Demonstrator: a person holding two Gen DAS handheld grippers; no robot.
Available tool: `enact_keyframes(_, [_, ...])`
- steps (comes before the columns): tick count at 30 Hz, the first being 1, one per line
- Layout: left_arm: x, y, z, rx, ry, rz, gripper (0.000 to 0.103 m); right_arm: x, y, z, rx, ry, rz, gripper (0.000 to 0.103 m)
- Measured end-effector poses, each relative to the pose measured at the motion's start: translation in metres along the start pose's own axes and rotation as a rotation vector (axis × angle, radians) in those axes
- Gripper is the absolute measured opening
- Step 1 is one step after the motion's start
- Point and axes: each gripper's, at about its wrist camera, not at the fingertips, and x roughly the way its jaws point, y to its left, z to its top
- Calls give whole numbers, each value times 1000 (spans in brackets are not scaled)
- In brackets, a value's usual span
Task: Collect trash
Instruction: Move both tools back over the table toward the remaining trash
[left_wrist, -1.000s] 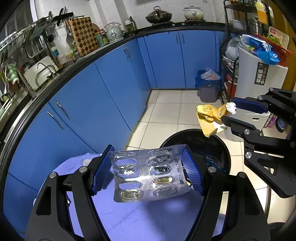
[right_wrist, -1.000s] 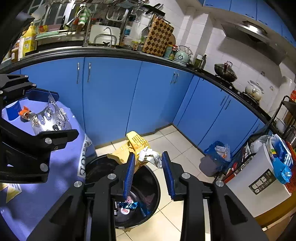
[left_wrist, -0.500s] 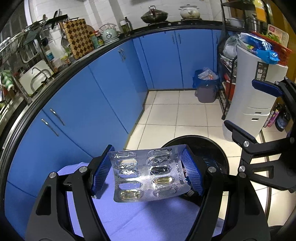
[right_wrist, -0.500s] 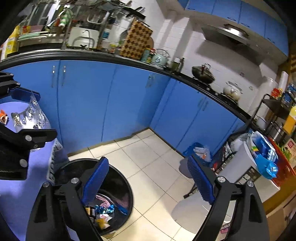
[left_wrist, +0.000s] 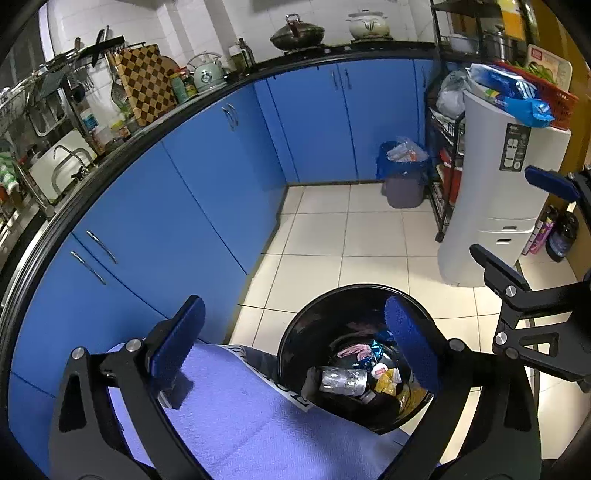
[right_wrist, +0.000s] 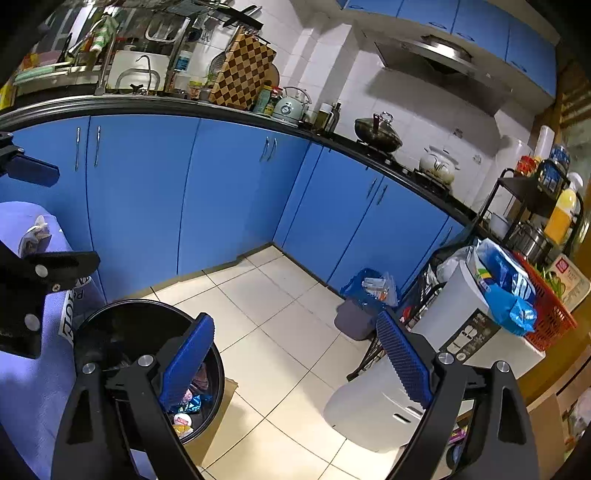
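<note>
Both the left gripper and right gripper are held released and empty above the black bin. A drop step is judged finished; more trash on the purple tabletop is to be fetched next

two grippers: the left gripper and the right gripper, each with two blue-padded fingers spread wide, nothing between them. two bins: one black trash bin near, holding several pieces of trash including one silver blister pack, and one grey bin with a blue liner far across the floor. one purple cloth near left. one checkered cutting board, one kettle, two lidded pots on the far counter.
</note>
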Motion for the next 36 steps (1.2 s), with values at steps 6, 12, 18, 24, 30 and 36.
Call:
enact_keyframes(6, [-4, 5, -9, 4, 3, 24, 97, -2, 6, -2, 3, 5, 21, 87])
enact_keyframes(12, [-16, 21, -24, -31, 6, 33, 97, -15, 22, 7, -20, -15, 42, 87])
enact_keyframes(18, [-33, 45, -46, -66, 10, 67, 97, -33, 49, 22, -70, -51, 79, 87])
enact_keyframes(24, [-58, 79, -77, -132, 6, 103, 97, -53, 86, 34, -100, -79, 161, 87])
enact_keyframes(30, [-77, 111, -109, -194, 19, 141, 97, -62, 133, 44, -122, -70, 265, 87])
enact_keyframes(36, [-93, 153, -148, -275, 36, 184, 97, -71, 177, 53, -145, -59, 359, 87])
